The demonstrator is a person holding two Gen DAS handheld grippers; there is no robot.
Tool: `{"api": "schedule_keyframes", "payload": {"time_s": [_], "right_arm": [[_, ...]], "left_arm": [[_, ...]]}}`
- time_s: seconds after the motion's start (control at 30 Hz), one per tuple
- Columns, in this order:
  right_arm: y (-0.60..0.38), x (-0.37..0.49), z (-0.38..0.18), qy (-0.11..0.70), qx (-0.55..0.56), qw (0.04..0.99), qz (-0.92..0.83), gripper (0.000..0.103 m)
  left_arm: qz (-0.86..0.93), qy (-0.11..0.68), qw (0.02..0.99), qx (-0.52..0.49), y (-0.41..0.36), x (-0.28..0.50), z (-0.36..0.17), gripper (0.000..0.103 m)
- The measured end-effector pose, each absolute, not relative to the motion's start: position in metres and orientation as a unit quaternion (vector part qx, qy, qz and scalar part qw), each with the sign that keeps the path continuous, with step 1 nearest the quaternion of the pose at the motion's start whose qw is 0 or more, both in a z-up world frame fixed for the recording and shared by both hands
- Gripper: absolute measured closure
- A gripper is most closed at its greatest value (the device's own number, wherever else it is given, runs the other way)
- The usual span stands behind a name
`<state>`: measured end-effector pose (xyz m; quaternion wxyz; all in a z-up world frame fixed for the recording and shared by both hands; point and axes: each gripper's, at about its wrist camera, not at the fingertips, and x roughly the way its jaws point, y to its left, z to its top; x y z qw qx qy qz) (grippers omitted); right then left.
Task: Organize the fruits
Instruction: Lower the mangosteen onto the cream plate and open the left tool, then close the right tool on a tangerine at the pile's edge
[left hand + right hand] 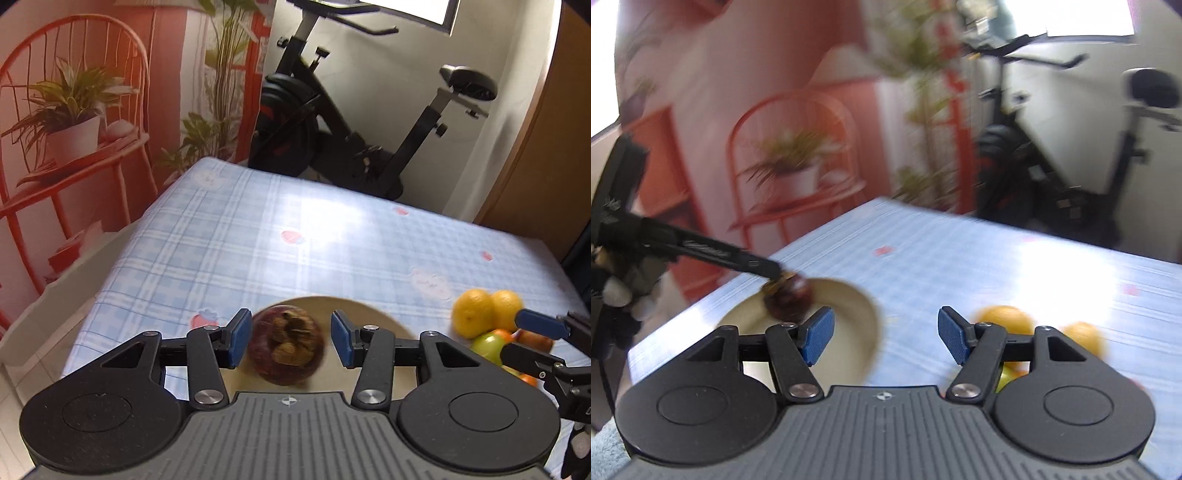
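- Left wrist view shows the left gripper [290, 338] with its blue pads [239, 338] spread apart, and a dark purple mangosteen [286, 347] sitting between them.
- A gap shows on the fruit's right side; on its left the pad looks very close or touching, and blur prevents a firm call.
- The mangosteen lies over a cream plate [369, 314], which rests on a blue checked tablecloth [258, 229].
- From the right wrist view the fruit [788, 295] appears at the plate's [849, 295] far left part, with the left gripper's finger reaching down to it.
- Judging by the spread fingers, the step in hand is either letting the mangosteen go onto the plate or starting to grip it; one moment cannot settle which.
- The fruit is nearly round, so it has no clear long axis; its brown dried calyx faces up and toward the camera, so the stem axis stands roughly upright.
- The right gripper [886, 336] has its fingers wide apart and holds nothing.
- It hovers near a heap of fruit on the cloth: two oranges [487, 312], a green fruit [487, 345] and other pieces partly hidden.
- The next move probably calls for the right gripper to settle on one fruit, centre it between the pads and close gently.
- Round fruit may roll when nudged, so a squared approach seems wise.
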<state>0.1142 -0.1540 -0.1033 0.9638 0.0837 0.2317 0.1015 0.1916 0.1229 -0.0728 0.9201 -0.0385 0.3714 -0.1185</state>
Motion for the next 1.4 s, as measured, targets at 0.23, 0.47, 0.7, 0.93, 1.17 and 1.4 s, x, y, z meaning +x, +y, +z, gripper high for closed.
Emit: {"api": "schedule_keyframes", "payload": {"time_s": [0.23, 0.47, 0.7, 0.93, 1.17, 1.4], "right_arm": [[-0.204, 0.065, -0.116, 0.228, 0.088, 0.969, 0.03, 0.034], [-0.21, 0.032, -0.135, 0.234, 0.094, 0.967, 0.037, 0.034], [-0.2, 0.017, -0.15, 0.235, 0.109, 0.963, 0.076, 0.038], [-0.186, 0.019, -0.157, 0.239, 0.09, 0.961, 0.105, 0.049], [-0.184, 0.026, -0.163, 0.264, 0.095, 0.952, 0.121, 0.061], [-0.189, 0.033, -0.168, 0.289, 0.118, 0.941, 0.134, 0.062]], "left_arm": [[-0.141, 0.358, 0.922, -0.049, 0.057, 0.159, -0.064, 0.053], [-0.183, 0.344, 0.921, -0.028, -0.013, 0.124, -0.063, 0.053], [-0.187, 0.363, 0.913, -0.004, -0.03, 0.105, -0.079, 0.053], [-0.133, 0.355, 0.925, 0.003, -0.014, 0.101, -0.084, 0.053], [-0.131, 0.354, 0.926, 0.018, -0.018, 0.097, -0.083, 0.053], [-0.136, 0.363, 0.922, 0.025, -0.021, 0.093, -0.087, 0.053]]}}
